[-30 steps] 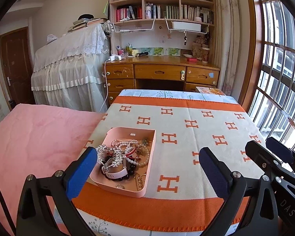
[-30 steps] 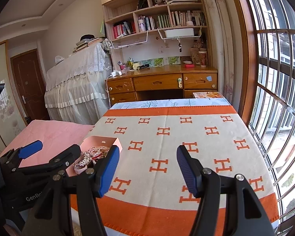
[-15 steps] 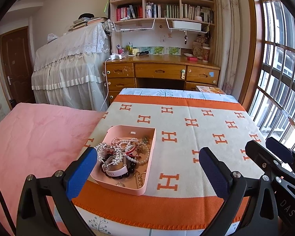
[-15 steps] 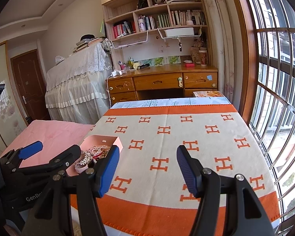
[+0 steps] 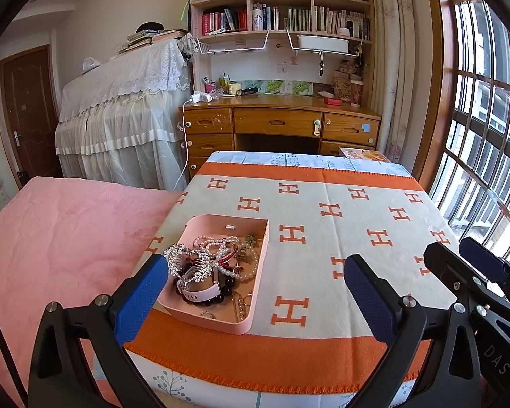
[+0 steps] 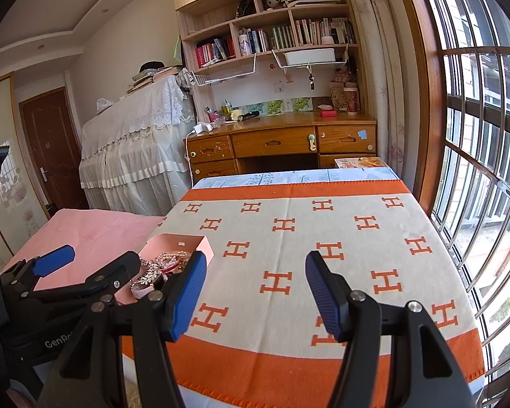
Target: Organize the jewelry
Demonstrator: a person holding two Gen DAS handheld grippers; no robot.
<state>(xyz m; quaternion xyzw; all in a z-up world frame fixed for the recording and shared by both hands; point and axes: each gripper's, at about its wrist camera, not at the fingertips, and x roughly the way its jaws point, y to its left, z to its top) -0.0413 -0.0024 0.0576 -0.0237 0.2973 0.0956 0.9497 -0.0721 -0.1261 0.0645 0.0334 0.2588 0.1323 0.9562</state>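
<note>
A pink bed (image 5: pixel 61 238) lies along the left side of the table (image 5: pixel 323 346), which carries an orange-and-cream blanket (image 5: pixel 326 224) patterned with H shapes.

The left gripper (image 5: pixel 255 289) hangs over the table's near edge, its blue-padded fingers (image 5: pixel 141 297) spread wide and holding nothing. Its left finger overlaps the near left corner of the tray (image 5: pixel 217 319) in the view; whether they touch I cannot tell.

The pink tray sits near the table's near left corner, just inside the blanket's orange border. In it lies a tangled heap of jewelry (image 5: pixel 214 265): a silver comb (image 5: pixel 183 260) on top at the left, pearl strands (image 5: pixel 221 243) toward the far side, a pale pink watch (image 5: pixel 200 292) near the front, dark beads (image 5: pixel 226 285) beside it.

The right gripper (image 6: pixel 255 292) hangs over the near edge farther right, well apart from the tray, its fingers (image 6: pixel 187 295) also wide and empty. Under it lies bare blanket.
</note>
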